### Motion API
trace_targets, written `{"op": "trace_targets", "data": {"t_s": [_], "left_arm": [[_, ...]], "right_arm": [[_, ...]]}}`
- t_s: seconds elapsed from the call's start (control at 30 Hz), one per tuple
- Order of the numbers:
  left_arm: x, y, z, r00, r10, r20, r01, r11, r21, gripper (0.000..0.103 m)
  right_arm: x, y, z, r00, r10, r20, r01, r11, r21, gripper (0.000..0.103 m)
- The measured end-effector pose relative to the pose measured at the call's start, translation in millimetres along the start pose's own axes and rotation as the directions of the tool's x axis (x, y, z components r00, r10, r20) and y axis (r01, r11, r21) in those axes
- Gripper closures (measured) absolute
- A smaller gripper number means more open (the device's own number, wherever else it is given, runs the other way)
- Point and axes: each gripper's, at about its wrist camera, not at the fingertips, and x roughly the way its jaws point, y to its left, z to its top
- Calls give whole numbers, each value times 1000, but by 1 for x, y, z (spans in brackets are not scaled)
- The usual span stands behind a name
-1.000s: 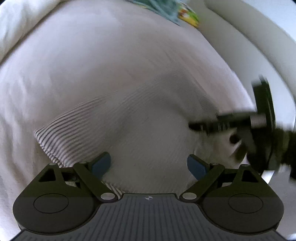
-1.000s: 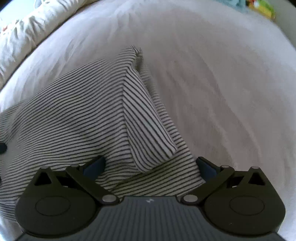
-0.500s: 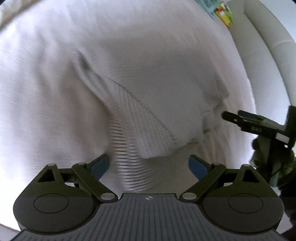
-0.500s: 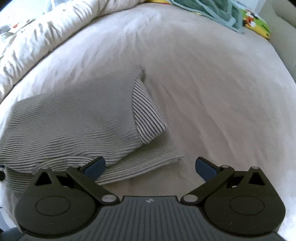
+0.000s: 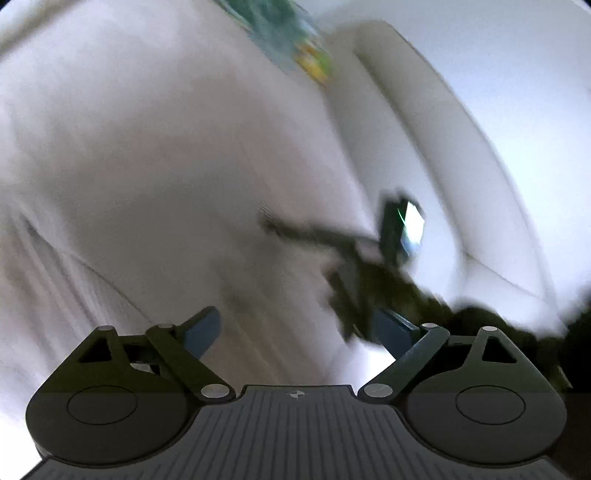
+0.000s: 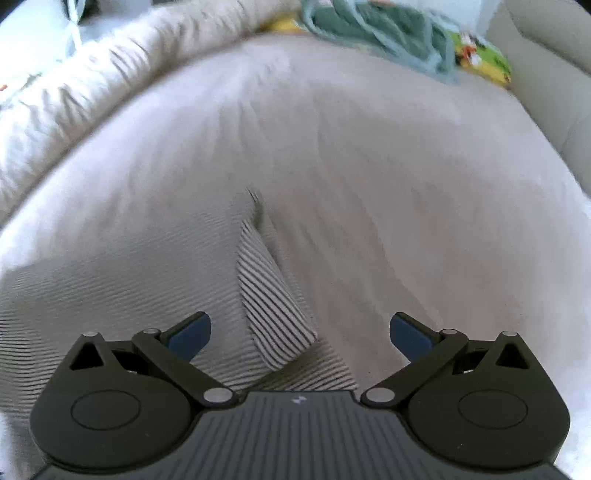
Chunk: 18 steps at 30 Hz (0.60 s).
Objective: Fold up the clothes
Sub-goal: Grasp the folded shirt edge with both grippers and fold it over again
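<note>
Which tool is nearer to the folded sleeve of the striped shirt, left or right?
Right. The right tool hangs open directly over the folded sleeve of the striped shirt. The left tool, also open, shows only blurred fabric.

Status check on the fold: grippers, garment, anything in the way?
Left gripper open, empty. Right gripper open, empty, above the striped garment. Garment flat on the bed sheet, one flap folded over. Teal cloth at the far edge, clear of it.

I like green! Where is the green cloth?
In the right wrist view, the green cloth lies at the far top edge of the bed, beside a bright yellow-green thing.
</note>
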Motion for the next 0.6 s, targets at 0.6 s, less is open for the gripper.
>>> {"op": "trace_targets", "data": {"t_s": [0.6], "left_arm": [[61, 16, -6, 960, 274, -51, -277, 958, -76, 4]], "right_arm": [[13, -14, 19, 995, 86, -42, -80, 989, 122, 0]]}}
